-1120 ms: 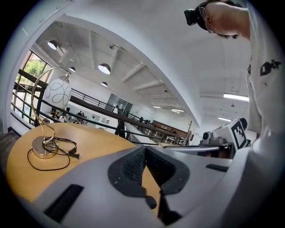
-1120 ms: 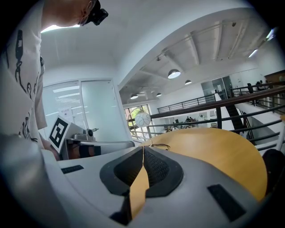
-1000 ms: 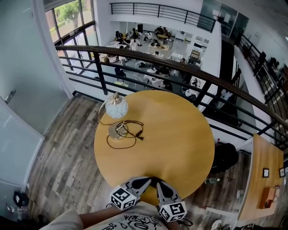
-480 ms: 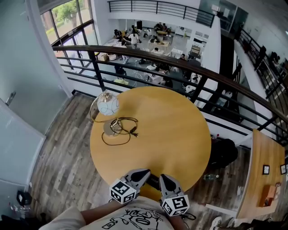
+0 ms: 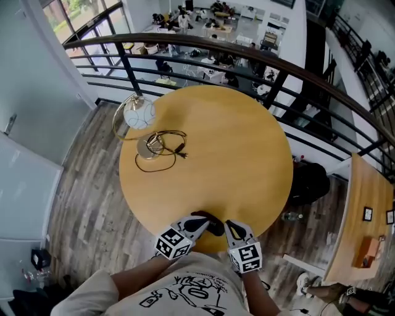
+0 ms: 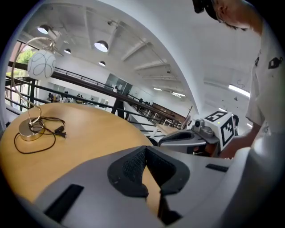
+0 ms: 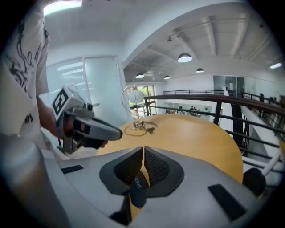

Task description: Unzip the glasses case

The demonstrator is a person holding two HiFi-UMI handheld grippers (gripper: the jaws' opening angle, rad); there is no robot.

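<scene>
Right gripper (image 7: pixel 142 150) clenched on zipper pull (image 7: pixel 137 193); left gripper (image 6: pixel 144 150) closed, empty. Glasses case (image 5: pixel 210 223) near table's (image 5: pixel 247 154) 6 o'clock edge, unbraced: pull may drag it off.

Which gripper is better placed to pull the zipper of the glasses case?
Right. The right gripper is shut on a small dark tab, probably the zipper pull; the left gripper is shut on nothing.

TABLE: round, light wood (image 5: pixel 234 142), centre | LAMP: globe shade (image 5: pixel 137 114), black cord (image 5: pixel 162 154) coiled at base, table's 10 o'clock | RAILING: dark metal (image 5: pixel 290 66), curved, 10 to 3 o'clock | FLOOR: grey-brown planks (image 5: pixel 86 185), 8 o'clock | LOWER LEVEL: desks, seated people (image 5: pixel 203 18), 12 o'clock | WINDOWS (image 5: pixel 68 9): 11 o'clock | SECOND TABLE (image 5: pixel 364 210): 4 o'clock | CEILING: white, round lights (image 6: pixel 101 45)
</scene>
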